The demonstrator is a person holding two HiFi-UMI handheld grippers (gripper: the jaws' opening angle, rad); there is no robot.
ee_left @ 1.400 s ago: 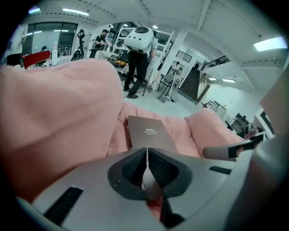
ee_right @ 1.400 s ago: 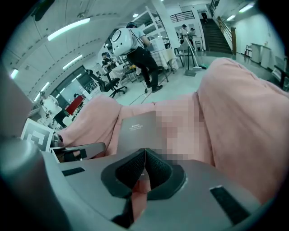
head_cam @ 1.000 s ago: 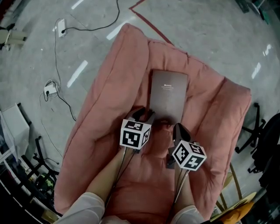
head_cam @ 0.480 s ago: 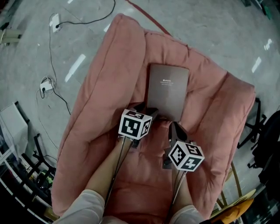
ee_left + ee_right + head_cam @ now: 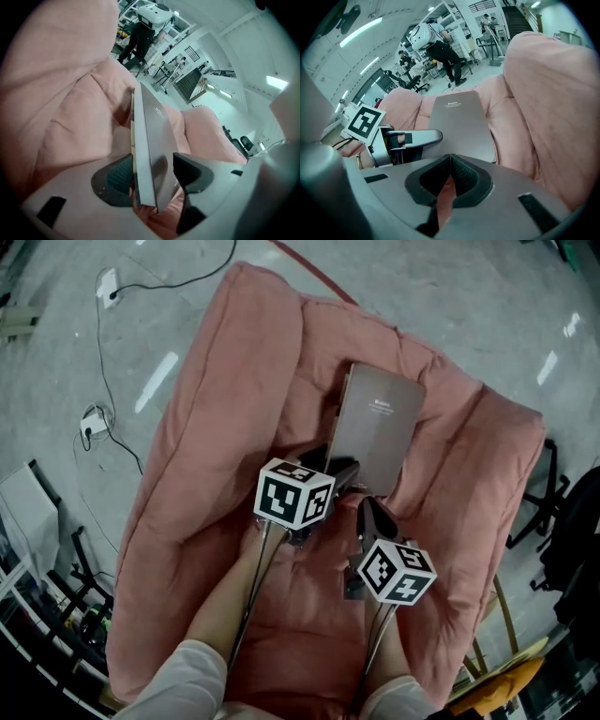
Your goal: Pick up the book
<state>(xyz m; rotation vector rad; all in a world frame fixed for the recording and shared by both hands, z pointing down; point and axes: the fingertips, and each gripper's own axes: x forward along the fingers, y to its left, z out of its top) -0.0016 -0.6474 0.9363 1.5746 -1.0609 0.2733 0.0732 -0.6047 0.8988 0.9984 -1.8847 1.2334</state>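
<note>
A thin grey-brown book [image 5: 375, 427] with small white cover print is seen tilted, left edge raised, on a pink cushion [image 5: 234, 381], at 12 o'clock from centre.

pink padded sofa [image 5: 216, 427] on grey concrete floor [image 5: 469, 296], bright ceiling strip light [image 5: 361, 31]

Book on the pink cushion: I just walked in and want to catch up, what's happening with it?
A person holds a tool in each hand over a big pink padded cushion. The flat grey-brown book is tipped up on edge, its near corner standing between the jaws of the left tool, which are wide open and do not clamp it. The right tool, shut and empty, hovers by the book's near edge. No grip yet.
</note>
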